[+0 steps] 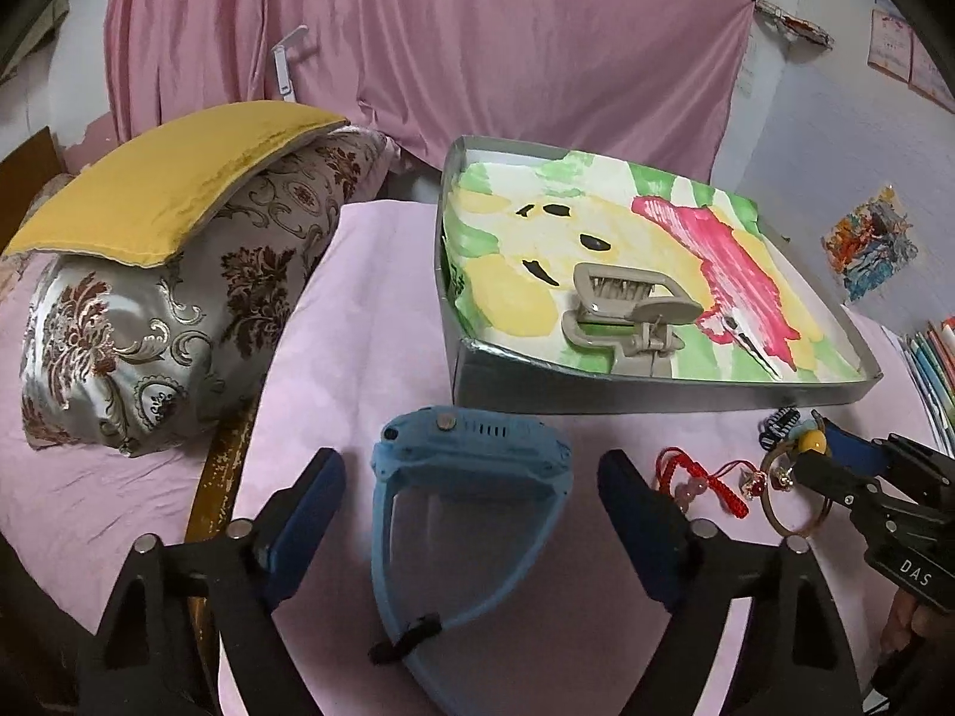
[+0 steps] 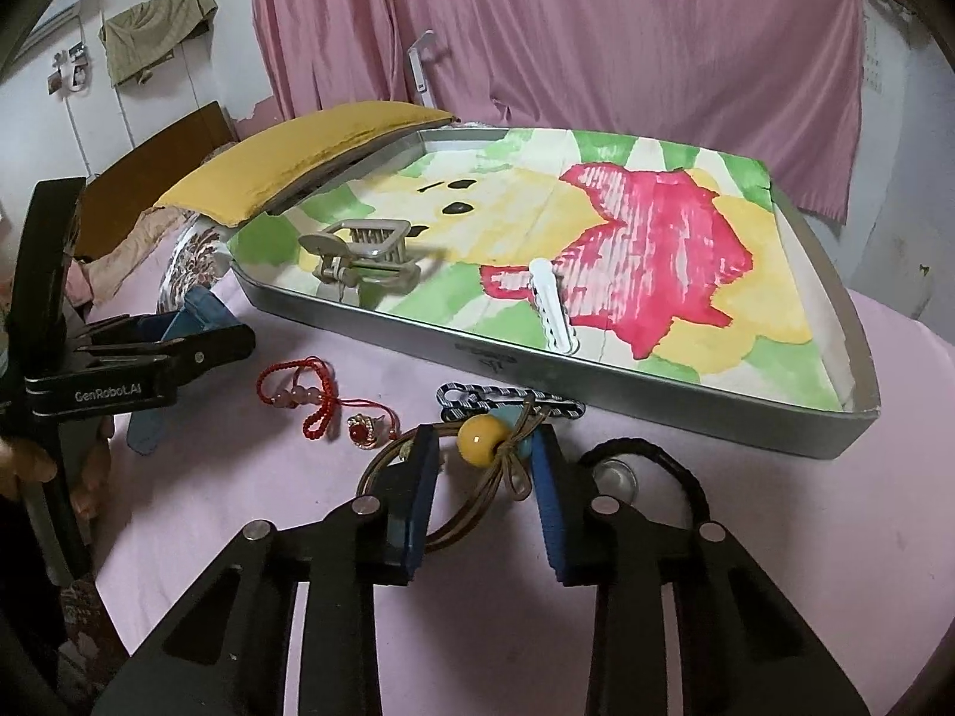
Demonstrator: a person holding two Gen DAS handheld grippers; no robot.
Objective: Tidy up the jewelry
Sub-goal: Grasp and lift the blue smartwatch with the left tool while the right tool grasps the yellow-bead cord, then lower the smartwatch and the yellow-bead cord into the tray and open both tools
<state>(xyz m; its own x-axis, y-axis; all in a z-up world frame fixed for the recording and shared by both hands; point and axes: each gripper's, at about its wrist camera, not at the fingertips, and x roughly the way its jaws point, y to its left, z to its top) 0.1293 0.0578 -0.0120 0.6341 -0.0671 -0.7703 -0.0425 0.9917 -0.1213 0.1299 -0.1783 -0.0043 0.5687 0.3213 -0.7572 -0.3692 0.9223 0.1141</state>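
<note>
My right claw (image 2: pixel 483 471) has narrowed around the brown cord bracelet (image 2: pixel 418 495) with the yellow bead (image 2: pixel 477 440), low centre on the pink bed sheet (image 2: pixel 239 513); whether it pinches, I cannot tell. My left claw (image 1: pixel 471 495), marked "GenRobot.AI", straddles the blue watch (image 1: pixel 471 459), pads clear. The tray (image 2: pixel 597 379) lies beyond

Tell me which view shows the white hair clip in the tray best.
The right wrist view. There the white hair clip lies in plain sight on the red patch of the painted paper, near the tray's front wall. In the left wrist view only a thin, foreshortened sliver of it shows.
</note>
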